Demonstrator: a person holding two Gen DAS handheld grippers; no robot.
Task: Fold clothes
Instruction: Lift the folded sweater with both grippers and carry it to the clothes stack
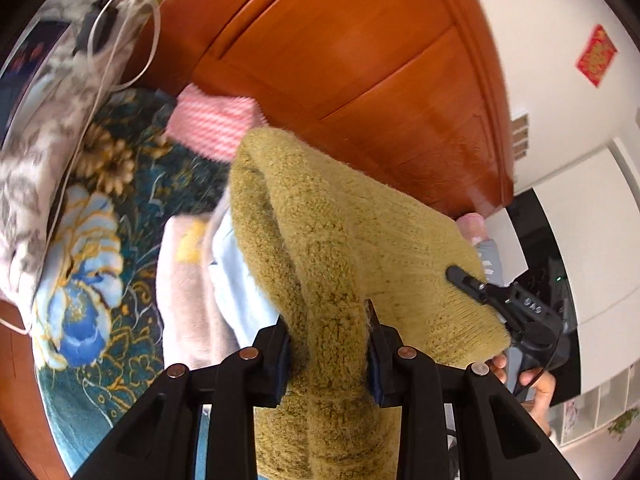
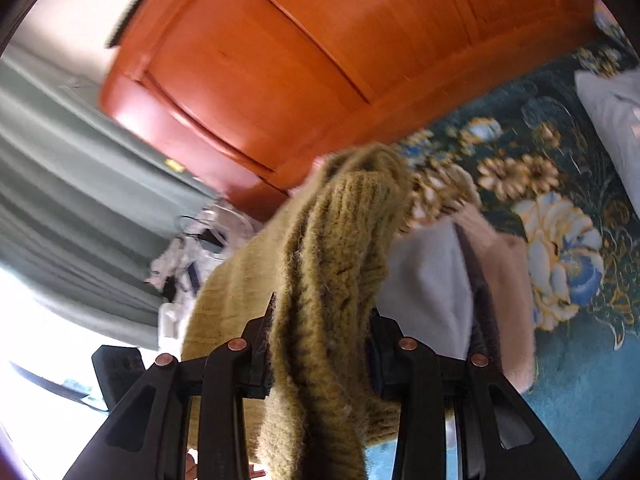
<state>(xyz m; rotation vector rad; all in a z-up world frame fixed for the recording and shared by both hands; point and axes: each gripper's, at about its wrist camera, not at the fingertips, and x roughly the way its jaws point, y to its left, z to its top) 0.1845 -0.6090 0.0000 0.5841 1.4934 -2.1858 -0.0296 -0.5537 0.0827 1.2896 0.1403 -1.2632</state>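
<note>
One olive sweater (image 1: 340,240) held up between two grippers, above a floral bedspread (image 1: 100,280).

Left gripper (image 1: 328,344) clamped on a thick fold of the knit, jaws narrowed around it; right gripper (image 2: 320,336) likewise, jaws pinching a bunched ribbed edge. Sweater raised off the bed, draped between both. Beneath: two pale folded garments, one pink (image 1: 184,288) and one light blue (image 1: 240,288); one pink-striped cloth (image 1: 212,124) near the one orange wooden wardrobe (image 1: 360,60).
</note>
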